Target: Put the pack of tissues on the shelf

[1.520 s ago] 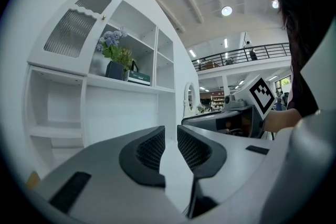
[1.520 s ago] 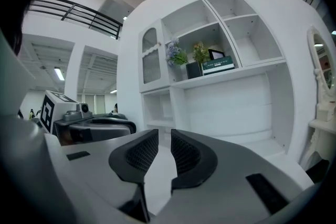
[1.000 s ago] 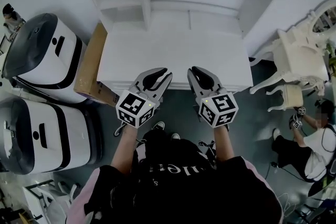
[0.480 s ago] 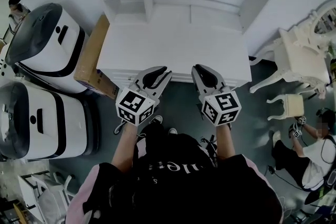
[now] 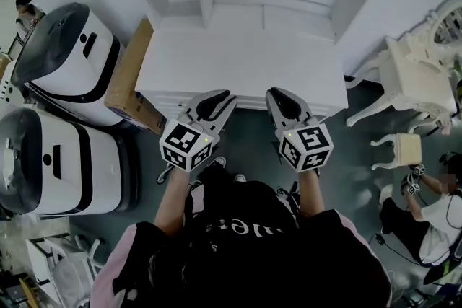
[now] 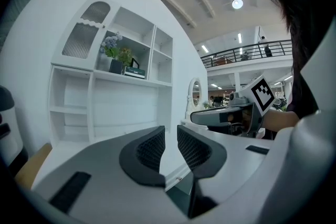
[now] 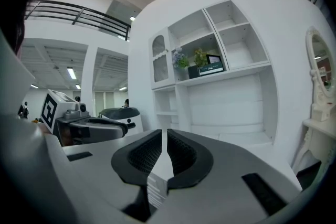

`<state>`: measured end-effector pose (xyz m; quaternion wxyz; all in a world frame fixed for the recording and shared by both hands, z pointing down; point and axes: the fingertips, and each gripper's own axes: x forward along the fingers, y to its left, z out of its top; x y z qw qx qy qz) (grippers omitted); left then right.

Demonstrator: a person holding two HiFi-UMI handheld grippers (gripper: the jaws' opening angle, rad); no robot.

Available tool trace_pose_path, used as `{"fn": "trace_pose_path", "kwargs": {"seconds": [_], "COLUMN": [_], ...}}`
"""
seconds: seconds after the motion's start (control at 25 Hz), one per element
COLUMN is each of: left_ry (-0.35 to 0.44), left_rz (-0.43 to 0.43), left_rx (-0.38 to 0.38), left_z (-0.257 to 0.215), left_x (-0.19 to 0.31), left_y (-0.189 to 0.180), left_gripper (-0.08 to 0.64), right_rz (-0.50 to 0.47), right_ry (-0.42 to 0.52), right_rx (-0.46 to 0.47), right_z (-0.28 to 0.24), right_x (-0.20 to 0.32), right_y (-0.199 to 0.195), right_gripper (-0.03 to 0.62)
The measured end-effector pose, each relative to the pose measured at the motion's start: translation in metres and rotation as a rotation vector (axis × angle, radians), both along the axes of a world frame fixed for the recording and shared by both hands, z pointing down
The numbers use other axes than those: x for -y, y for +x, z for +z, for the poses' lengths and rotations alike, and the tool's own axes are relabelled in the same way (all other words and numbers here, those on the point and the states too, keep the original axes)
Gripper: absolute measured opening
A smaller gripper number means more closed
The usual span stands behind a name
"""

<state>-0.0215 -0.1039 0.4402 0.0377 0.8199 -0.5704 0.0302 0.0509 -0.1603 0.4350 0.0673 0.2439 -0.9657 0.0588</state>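
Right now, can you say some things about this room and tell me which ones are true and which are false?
1. The left hand-held gripper and the right hand-held gripper are both shut, with nothing held. True.
2. A pack of tissues lies on the white desk. False: no pack of tissues shows on it or anywhere else in these views.
3. A pot of flowers stands on a shelf of the white unit. True.
4. The cardboard box stands at the desk's right side. False: it stands at the desk's left side, next to the white and black machines.
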Motion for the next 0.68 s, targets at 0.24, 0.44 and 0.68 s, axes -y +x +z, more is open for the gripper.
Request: {"fn": "trace_pose_path", "kwargs": {"seconds": [0.24, 0.44, 0.68], "left_ry": [-0.003, -0.003, 0.011], "left_rz": [0.003, -0.003, -0.007], "left_rx": [0.006, 0.012, 0.012], "left_z": [0.0005, 0.0031, 0.0013], "left_x": [-0.0046, -0.0073, -0.0071], "left_y": [0.0039, 0.0044, 0.0098], "left_gripper": [0.082, 0.082, 0.081], "right_rz": [0.001, -0.005, -0.011], "right_ry": [0.003, 0.003, 0.006], "right_rx": [0.007, 0.005, 0.007], "right_z": [-0.0015, 0.0006, 0.0019], "right_x": [-0.0027, -0.0049, -0.0072], "right_y": [0.0037, 0.0047, 0.0102], "right_gripper": [0.064, 0.064, 0.064]}}
